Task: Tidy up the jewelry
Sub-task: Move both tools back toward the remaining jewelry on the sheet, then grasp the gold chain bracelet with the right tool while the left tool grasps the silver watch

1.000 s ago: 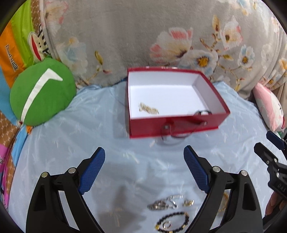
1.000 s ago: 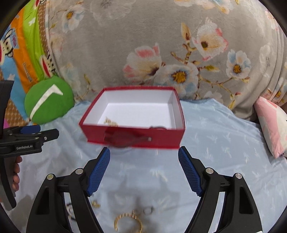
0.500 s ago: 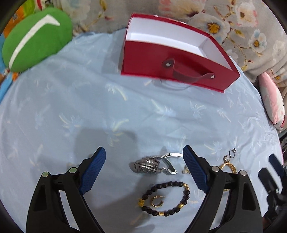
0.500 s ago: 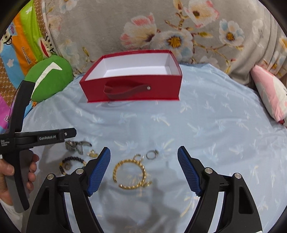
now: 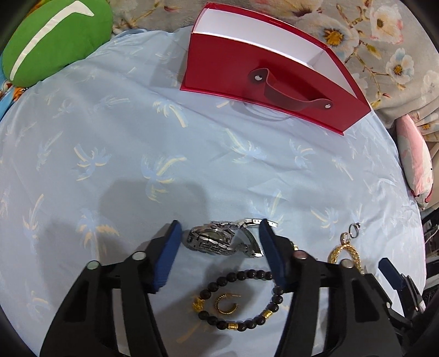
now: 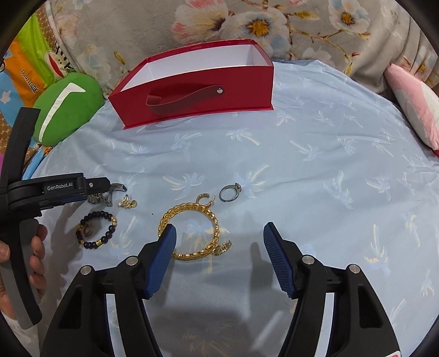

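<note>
A red box [image 5: 247, 68] with a white inside stands at the far side of the blue cloth; it also shows in the right wrist view [image 6: 197, 90]. My left gripper [image 5: 219, 233] is open, its fingers on either side of a silver watch [image 5: 219, 240]. A black bead bracelet [image 5: 241, 296] with a gold hoop earring [image 5: 226, 303] inside it lies just below. My right gripper [image 6: 219, 233] is open and empty, low over a gold chain bracelet [image 6: 192, 228]. A silver ring [image 6: 230, 192] and a gold earring [image 6: 204, 198] lie just beyond it.
A green round cushion [image 6: 65, 107] lies at the left of the box. A pink pillow [image 6: 414, 101] lies at the right edge. A floral blanket [image 6: 247, 24] rises behind the box. A small gold piece [image 6: 127, 203] lies near the watch.
Both grippers have come down and back from the box toward the jewelry. The left one has narrowed around the watch. The right one now hovers over the gold bracelet.
</note>
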`<state>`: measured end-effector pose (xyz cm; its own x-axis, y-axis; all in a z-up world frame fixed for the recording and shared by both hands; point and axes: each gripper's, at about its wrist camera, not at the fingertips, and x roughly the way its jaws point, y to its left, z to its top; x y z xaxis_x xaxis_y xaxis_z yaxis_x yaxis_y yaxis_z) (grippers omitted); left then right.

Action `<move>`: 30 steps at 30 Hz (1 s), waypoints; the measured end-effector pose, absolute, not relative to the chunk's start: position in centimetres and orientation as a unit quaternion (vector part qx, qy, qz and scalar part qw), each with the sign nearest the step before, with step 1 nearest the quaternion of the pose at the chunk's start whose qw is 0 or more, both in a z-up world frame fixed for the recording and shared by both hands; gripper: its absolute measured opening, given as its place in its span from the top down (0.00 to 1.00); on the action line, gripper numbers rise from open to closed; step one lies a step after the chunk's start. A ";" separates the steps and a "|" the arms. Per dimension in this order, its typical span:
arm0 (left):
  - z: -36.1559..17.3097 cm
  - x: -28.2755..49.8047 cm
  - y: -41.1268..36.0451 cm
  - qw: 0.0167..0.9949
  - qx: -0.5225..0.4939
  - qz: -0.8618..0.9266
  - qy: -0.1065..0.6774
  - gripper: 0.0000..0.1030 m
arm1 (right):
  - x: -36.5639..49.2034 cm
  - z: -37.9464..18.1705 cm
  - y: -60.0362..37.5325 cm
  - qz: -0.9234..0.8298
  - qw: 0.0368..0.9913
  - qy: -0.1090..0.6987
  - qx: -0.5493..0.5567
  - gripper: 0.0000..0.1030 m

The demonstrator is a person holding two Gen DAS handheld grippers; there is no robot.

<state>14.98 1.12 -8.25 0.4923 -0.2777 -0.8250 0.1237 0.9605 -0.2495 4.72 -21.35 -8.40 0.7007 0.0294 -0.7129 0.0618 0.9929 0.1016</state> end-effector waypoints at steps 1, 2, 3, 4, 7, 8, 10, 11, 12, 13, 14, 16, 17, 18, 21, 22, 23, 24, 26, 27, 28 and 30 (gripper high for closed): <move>-8.2 14.9 1.1 0.860 -0.078 -0.118 0.491 0.57 | 4.8 -8.5 -21.4 -0.008 0.920 0.388 0.060 0.39; -8.3 14.8 1.2 0.858 -0.081 -0.121 0.492 0.66 | 4.8 -8.6 -21.4 -0.008 0.919 0.389 0.061 0.39; -8.3 14.8 1.3 0.857 -0.084 -0.124 0.494 0.70 | 4.8 -8.6 -21.4 -0.008 0.919 0.389 0.061 0.39; -8.3 14.7 1.3 0.856 -0.086 -0.127 0.494 0.70 | 4.9 -8.7 -21.4 -0.007 0.918 0.391 0.061 0.39; -8.3 14.5 1.0 0.858 -0.081 -0.131 0.491 0.71 | 5.0 -8.9 -21.5 -0.005 0.917 0.393 0.064 0.39; -8.3 14.3 1.0 0.858 -0.081 -0.133 0.490 0.71 | 5.0 -8.9 -21.5 -0.005 0.917 0.394 0.065 0.39; -8.2 14.1 1.0 0.855 -0.084 -0.140 0.492 0.71 | 5.1 -9.0 -21.5 -0.004 0.917 0.394 0.065 0.39; -8.1 13.9 0.9 0.855 -0.087 -0.142 0.491 0.71 | 5.2 -8.9 -21.5 -0.003 0.916 0.395 0.066 0.40; -7.9 13.7 0.9 0.856 -0.088 -0.145 0.489 0.71 | 5.3 -9.0 -21.5 -0.003 0.916 0.395 0.067 0.40; -7.6 13.4 1.0 0.857 -0.088 -0.148 0.486 0.71 | 5.4 -9.0 -21.6 -0.001 0.916 0.395 0.068 0.40; -7.2 13.2 1.1 0.858 -0.090 -0.150 0.482 0.71 | 5.6 -9.0 -21.6 0.001 0.915 0.396 0.071 0.41; -6.4 12.7 1.2 0.863 -0.091 -0.154 0.473 0.71 | 6.1 -9.1 -21.6 0.007 0.914 0.399 0.076 0.43; -5.9 12.5 1.4 0.865 -0.091 -0.156 0.468 0.71 | 6.4 -9.3 -21.6 0.010 0.912 0.403 0.077 0.46; -5.3 12.3 1.5 0.868 -0.093 -0.157 0.463 0.71 | 6.7 -9.5 -21.5 0.010 0.910 0.407 0.076 0.48; -3.8 11.8 2.0 0.875 -0.093 -0.161 0.448 0.71 | 7.5 -10.0 -21.2 0.011 0.907 0.415 0.075 0.55; -3.3 11.6 2.2 0.877 -0.093 -0.162 0.443 0.71 | 7.6 -10.0 -21.2 0.010 0.907 0.415 0.072 0.57; -2.8 11.5 2.4 0.880 -0.092 -0.161 0.437 0.71 | 7.8 -9.9 -21.1 0.009 0.907 0.416 0.069 0.62; -2.4 11.3 2.6 0.882 -0.092 -0.161 0.433 0.72 | 8.0 -9.9 -21.0 0.009 0.906 0.417 0.067 0.66; -1.8 11.1 2.8 0.886 -0.091 -0.161 0.425 0.78 | 8.3 -9.9 -21.0 0.010 0.905 0.420 0.066 0.82; -1.6 11.0 3.0 0.888 -0.089 -0.161 0.422 0.93 | 8.4 -9.9 -21.0 0.010 0.904 0.422 0.064 0.87; -1.3 10.9 3.0 0.886 -0.092 -0.168 0.421 0.94 | 8.4 -9.9 -21.0 0.010 0.904 0.422 0.064 0.92; -0.8 10.7 3.1 0.890 -0.092 -0.169 0.414 0.94 | 8.3 -9.9 -21.0 0.014 0.904 0.421 0.068 0.94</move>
<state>10.72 3.08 -0.76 0.5994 -0.3776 -0.7058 0.2247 0.9257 -0.3044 8.34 -20.97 -9.87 0.6448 0.0831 -0.7598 0.0311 0.9904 0.1347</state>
